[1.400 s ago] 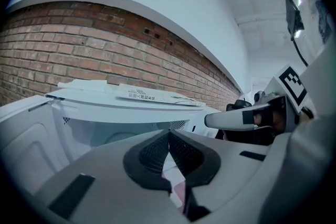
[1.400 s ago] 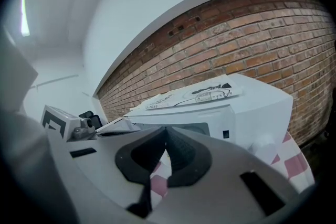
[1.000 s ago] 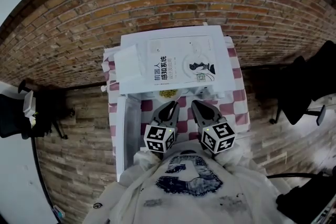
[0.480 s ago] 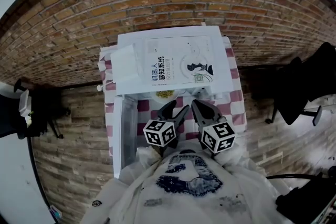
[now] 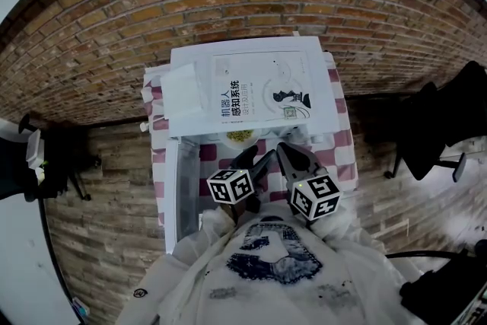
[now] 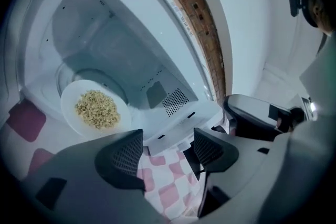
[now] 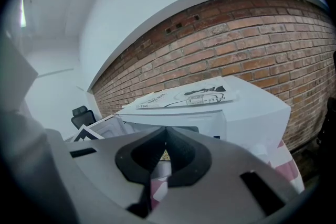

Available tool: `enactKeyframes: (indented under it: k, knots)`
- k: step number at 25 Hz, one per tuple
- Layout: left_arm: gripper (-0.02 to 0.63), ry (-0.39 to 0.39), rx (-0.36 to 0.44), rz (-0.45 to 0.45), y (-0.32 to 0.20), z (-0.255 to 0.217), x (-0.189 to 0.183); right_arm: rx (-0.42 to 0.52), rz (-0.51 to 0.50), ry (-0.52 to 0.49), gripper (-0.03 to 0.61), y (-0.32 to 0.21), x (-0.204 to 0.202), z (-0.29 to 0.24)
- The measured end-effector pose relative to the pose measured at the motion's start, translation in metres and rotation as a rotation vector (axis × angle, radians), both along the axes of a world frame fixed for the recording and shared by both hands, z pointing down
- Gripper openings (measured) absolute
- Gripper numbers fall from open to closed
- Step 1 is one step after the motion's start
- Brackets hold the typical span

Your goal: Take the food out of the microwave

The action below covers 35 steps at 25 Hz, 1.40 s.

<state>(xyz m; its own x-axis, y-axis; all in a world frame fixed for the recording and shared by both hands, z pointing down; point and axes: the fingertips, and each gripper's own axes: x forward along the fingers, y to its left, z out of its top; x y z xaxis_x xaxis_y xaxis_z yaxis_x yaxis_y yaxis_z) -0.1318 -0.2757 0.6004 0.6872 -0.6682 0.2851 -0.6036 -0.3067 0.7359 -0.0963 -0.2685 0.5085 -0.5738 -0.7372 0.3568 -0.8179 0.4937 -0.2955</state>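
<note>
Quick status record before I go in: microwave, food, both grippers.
microwave: white, on checked cloth, book on top
door: swung open, at the head view's left
food: noodles on white plate, inside the cavity
left gripper: open, jaws have just been opening, nothing between them, facing the cavity
right gripper: shut, empty
task: food not yet taken out
</note>
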Motion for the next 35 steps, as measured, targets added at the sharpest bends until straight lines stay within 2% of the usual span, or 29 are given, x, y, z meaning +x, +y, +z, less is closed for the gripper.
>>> enactKeyframes:
  k: [3,10,18,31,35]
  knots:
    - [0.311,0.047,-0.054,-0.021,-0.003,0.013,-0.003,0.0,-0.004,0.003,0.014,0.0,-0.003,0.0]
    - [0.31,0.228,-0.199,-0.047,-0.005,0.04,0.0,-0.005,-0.011,0.016,0.014,-0.002,-0.005,0.001]
    - [0.291,0.387,-0.302,-0.127,-0.018,0.062,-0.013,-0.008,-0.017,0.026,0.014,-0.006,-0.007,0.001]
    - [0.278,0.458,-0.371,-0.234,-0.036,0.082,-0.029,-0.005,0.001,0.033,0.014,-0.013,0.002,0.002]
    - [0.255,0.469,-0.388,-0.264,-0.041,0.087,-0.035,-0.007,0.003,0.03,0.014,-0.015,0.003,0.003]
